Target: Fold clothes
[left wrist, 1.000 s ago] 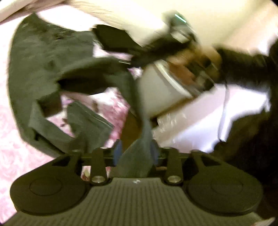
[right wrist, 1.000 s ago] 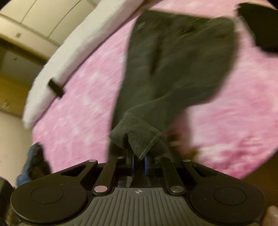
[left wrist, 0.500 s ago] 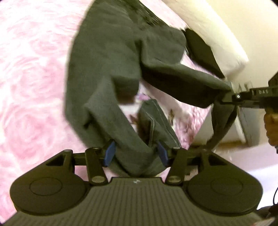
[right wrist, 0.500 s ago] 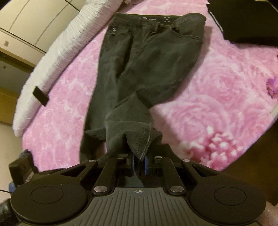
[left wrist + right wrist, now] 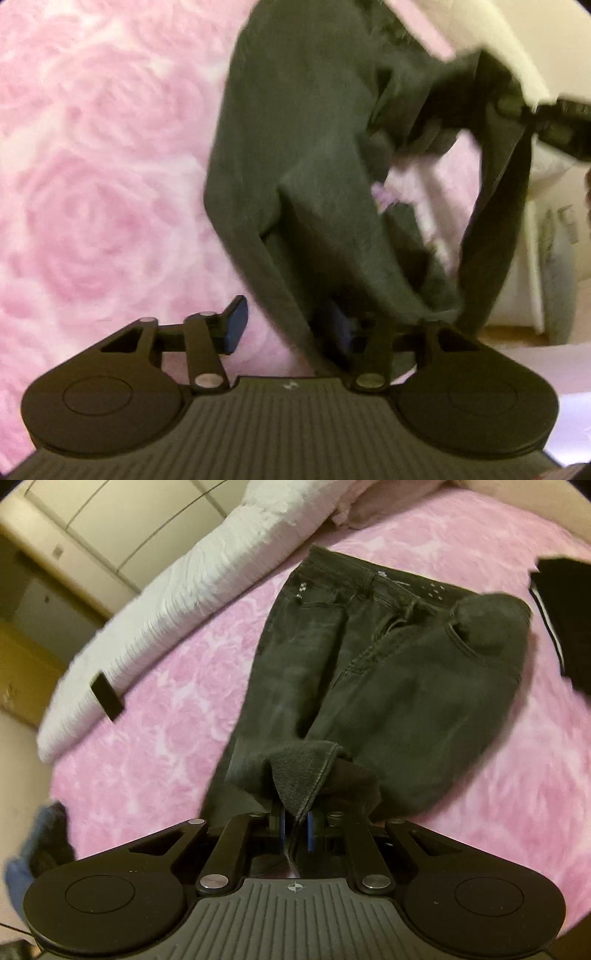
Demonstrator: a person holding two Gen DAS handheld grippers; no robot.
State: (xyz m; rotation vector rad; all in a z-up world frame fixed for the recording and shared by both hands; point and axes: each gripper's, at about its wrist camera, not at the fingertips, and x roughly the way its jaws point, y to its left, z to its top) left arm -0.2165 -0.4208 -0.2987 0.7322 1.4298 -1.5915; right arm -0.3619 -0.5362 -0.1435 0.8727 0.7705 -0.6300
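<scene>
Your dark grey jeans [image 5: 388, 672] lie mostly flat on the pink rose-print bedspread [image 5: 480, 757], waistband at the far end, near the white pillow [image 5: 192, 602]. Your right gripper [image 5: 295, 829] is clamped narrow on a hem, the cuff bunching just ahead of the fingers. Your left gripper [image 5: 288, 325] is spread wide; the other leg drapes between its blue pads, touching the right one (contact blurred), not pinched.

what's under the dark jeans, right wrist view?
Under the dark jeans: the pink rose-pattern bedspread, visible all around them. The right gripper lifts one leg hem; anything beneath the flat denim is covered.
</scene>
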